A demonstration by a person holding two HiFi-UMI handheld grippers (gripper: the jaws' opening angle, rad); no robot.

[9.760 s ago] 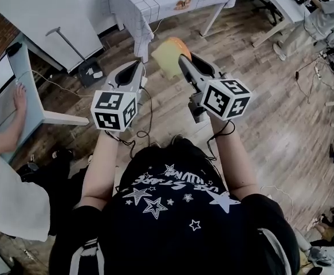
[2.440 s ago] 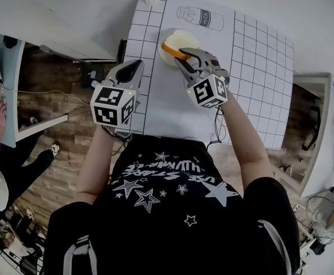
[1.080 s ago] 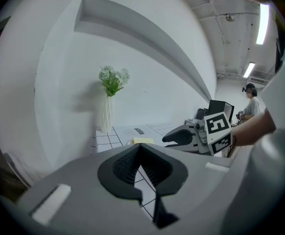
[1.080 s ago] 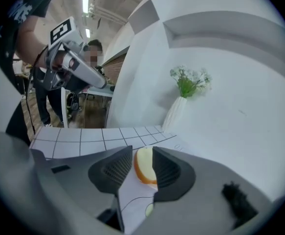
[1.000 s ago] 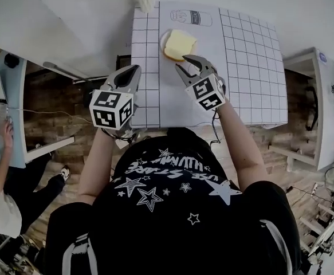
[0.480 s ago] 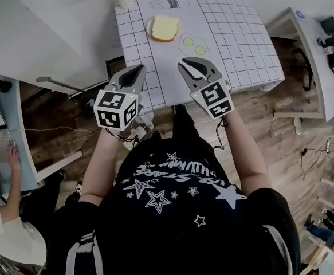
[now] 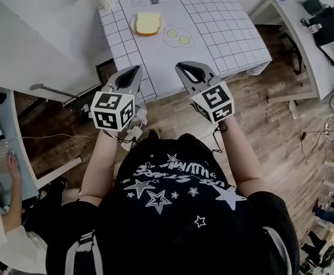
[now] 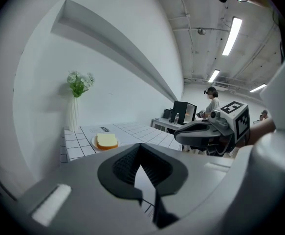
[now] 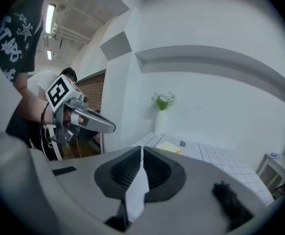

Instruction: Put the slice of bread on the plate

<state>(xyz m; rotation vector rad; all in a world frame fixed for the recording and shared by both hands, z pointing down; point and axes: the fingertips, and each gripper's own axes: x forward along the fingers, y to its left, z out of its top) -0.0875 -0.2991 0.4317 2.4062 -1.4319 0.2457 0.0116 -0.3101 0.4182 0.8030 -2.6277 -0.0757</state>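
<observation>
You hold two grippers, one in each hand, above the wooden floor at the near edge of one white table (image 7: 212,22) covered in a grid pattern; the left gripper (image 7: 131,72) has its jaws together with nothing between them; the right gripper (image 7: 184,69) is closing its jaws, now almost touching, and nothing is between them either; each gripper carries one cube with square markers.

On the table there is one plate (image 7: 133,25), white and round, near the far left corner; it holds one slice of bread (image 7: 148,22), lying flat on its middle, well apart from both grippers; just to the right of the plate, two fried eggs (image 7: 178,37) are printed on the cloth; beyond the plate, one milk bottle (image 7: 145,0) is printed too.

One tall white vase (image 8: 73,114) stands at the table's far left corner; it holds one small bunch of flowers (image 8: 78,83).
</observation>
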